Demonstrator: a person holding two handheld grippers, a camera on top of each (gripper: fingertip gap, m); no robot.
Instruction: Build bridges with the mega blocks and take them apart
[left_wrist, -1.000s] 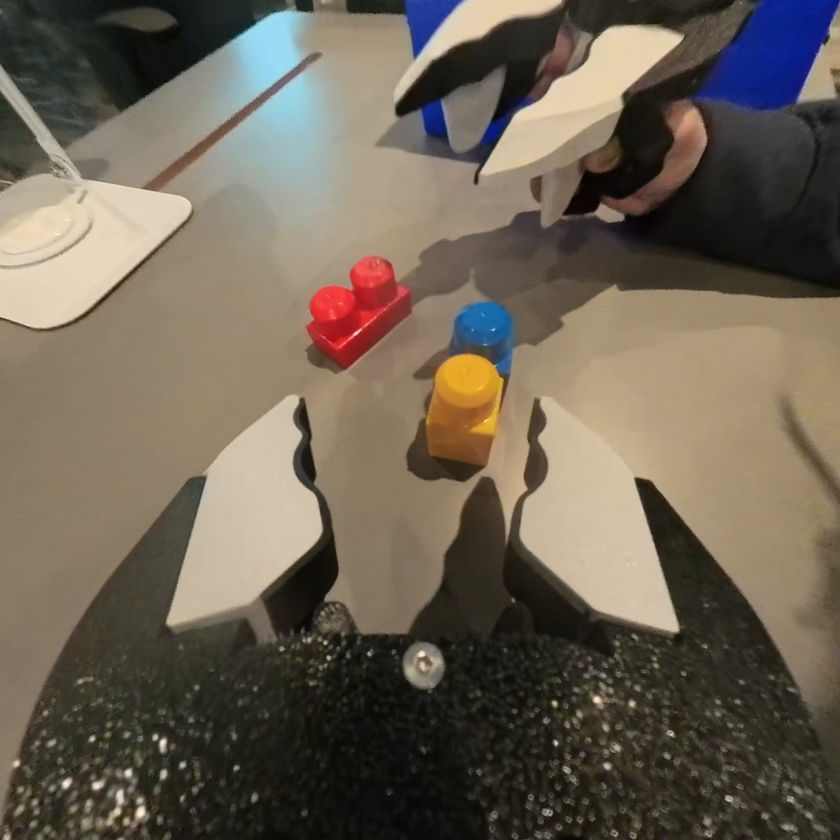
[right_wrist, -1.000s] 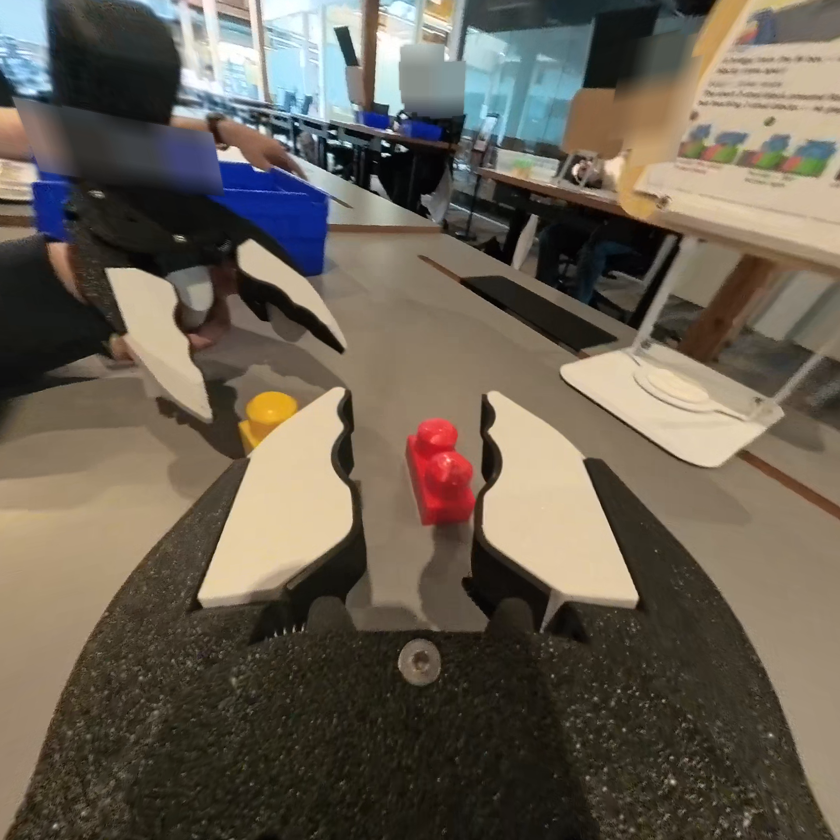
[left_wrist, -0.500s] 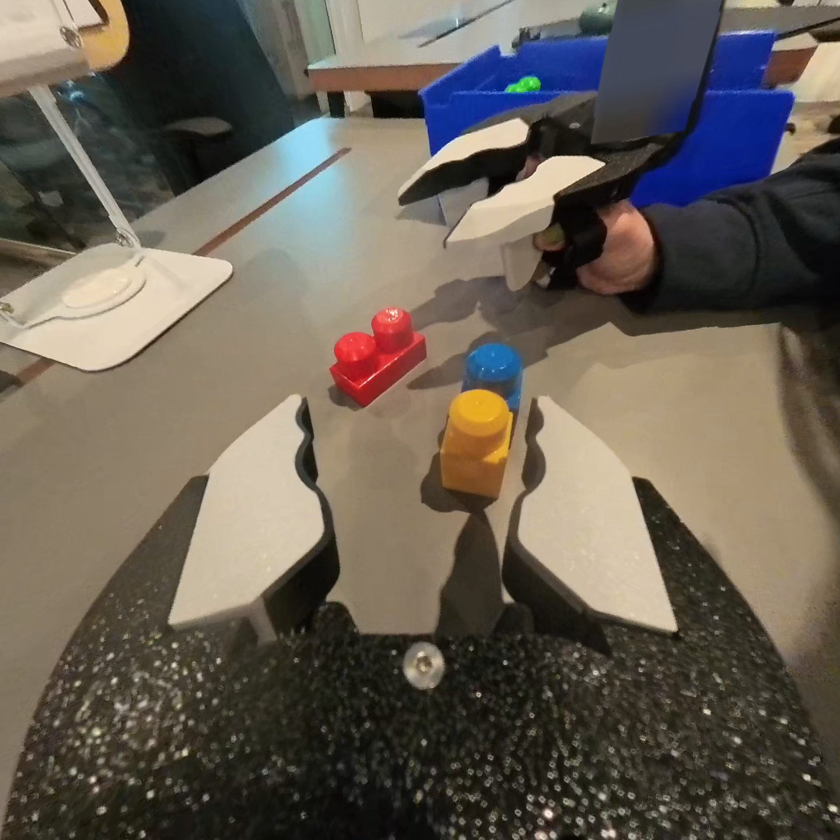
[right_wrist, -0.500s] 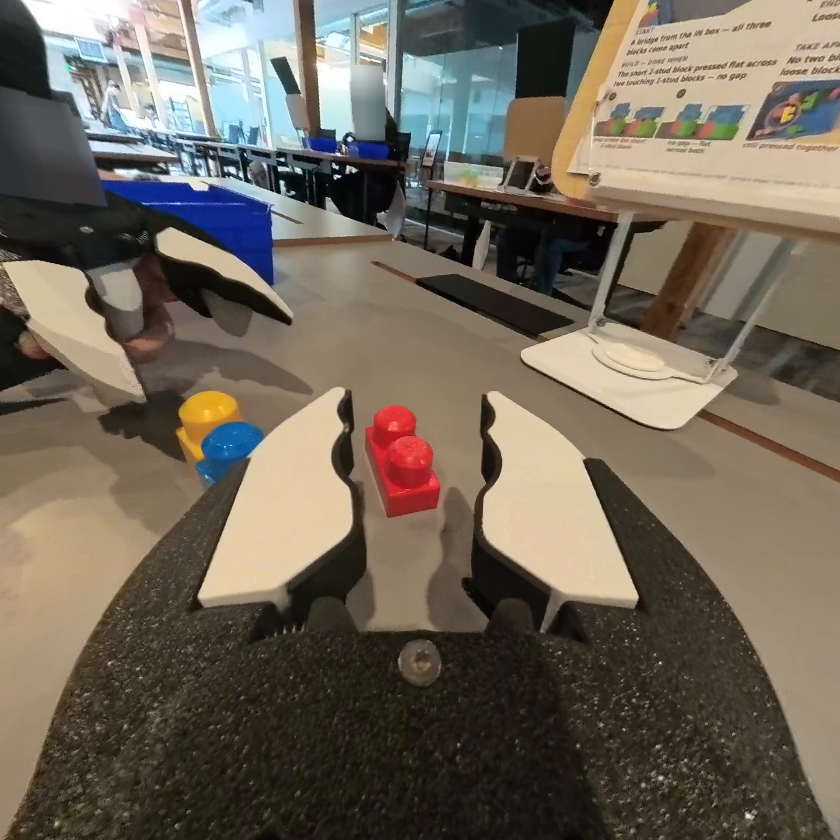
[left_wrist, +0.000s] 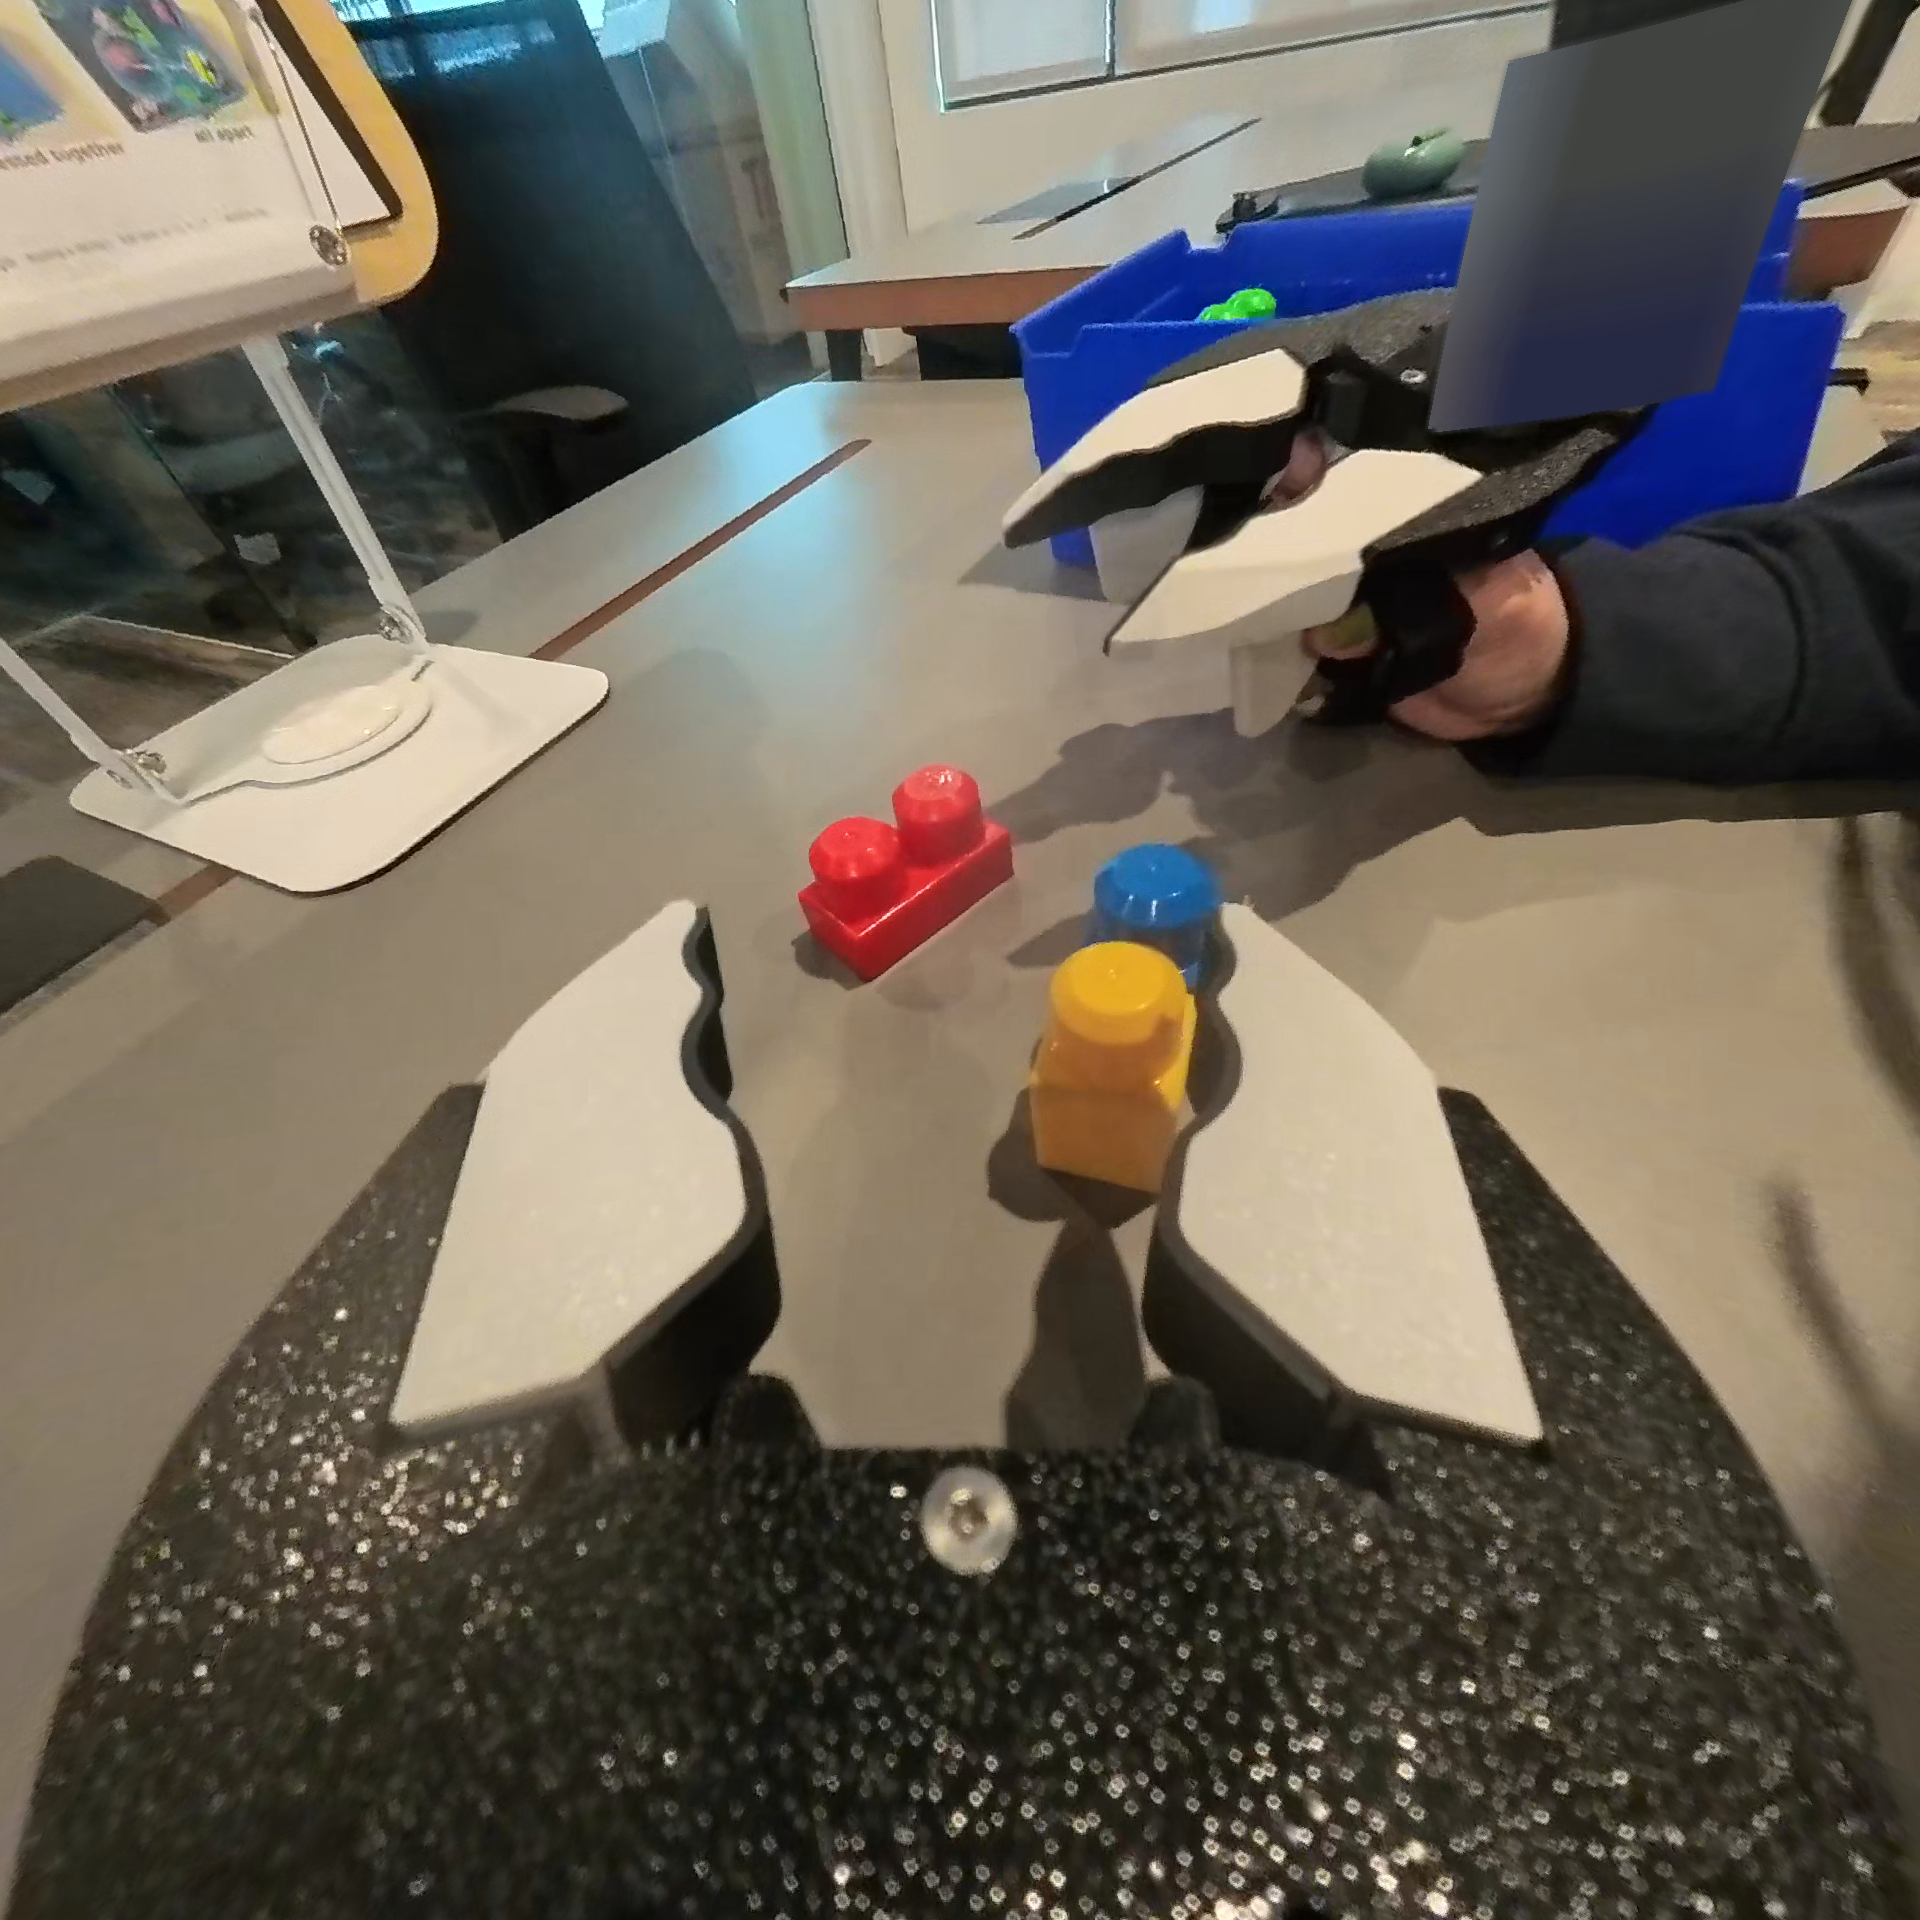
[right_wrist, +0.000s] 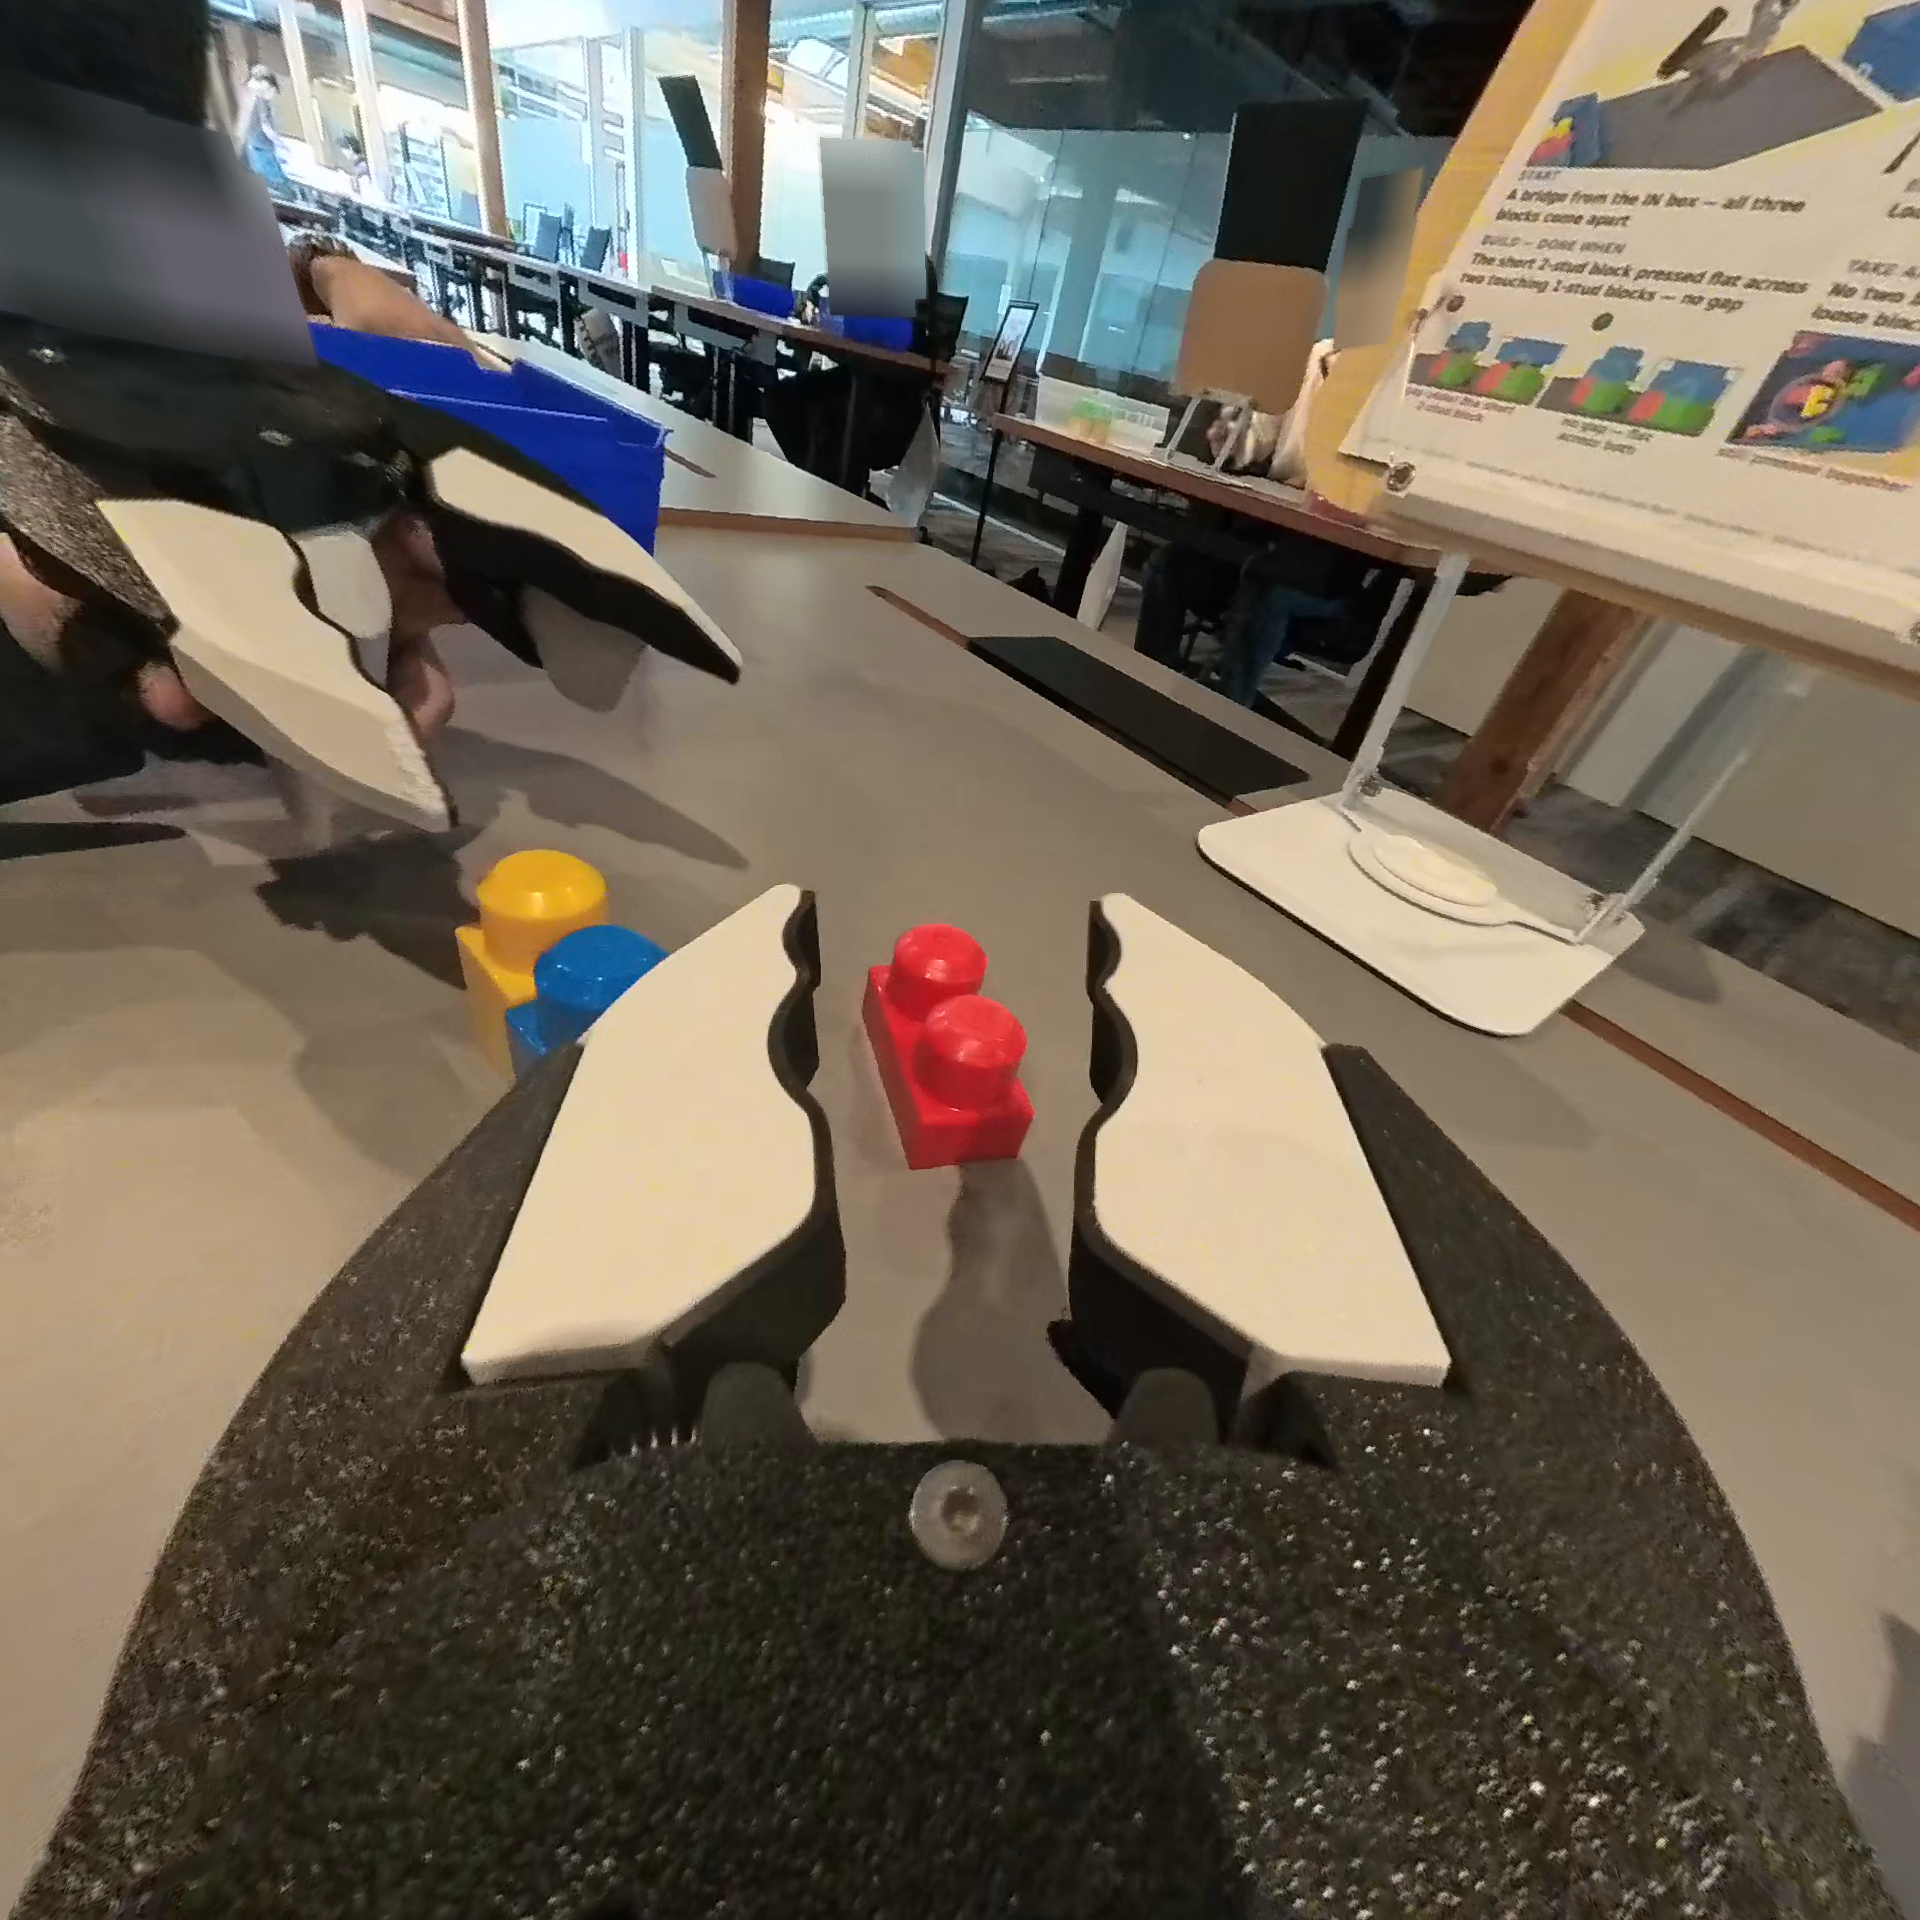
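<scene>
Both grippers — left (left_wrist: 961, 914) and right (right_wrist: 951, 909) — were held open and empty; the red block (right_wrist: 951, 1049) was best straddled squarely before closing.

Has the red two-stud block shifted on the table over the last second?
No. The red two-stud block keeps its angle and spacing relative to the blue block and yellow block; only the cameras moved. Neither hand-held gripper touches it.

Bare worktop (left_wrist: 883, 1195) lies between the left claw (left_wrist: 961, 925) fingers; yellow block (left_wrist: 1112, 1070) and blue block (left_wrist: 1153, 920) crowd its right finger
</scene>
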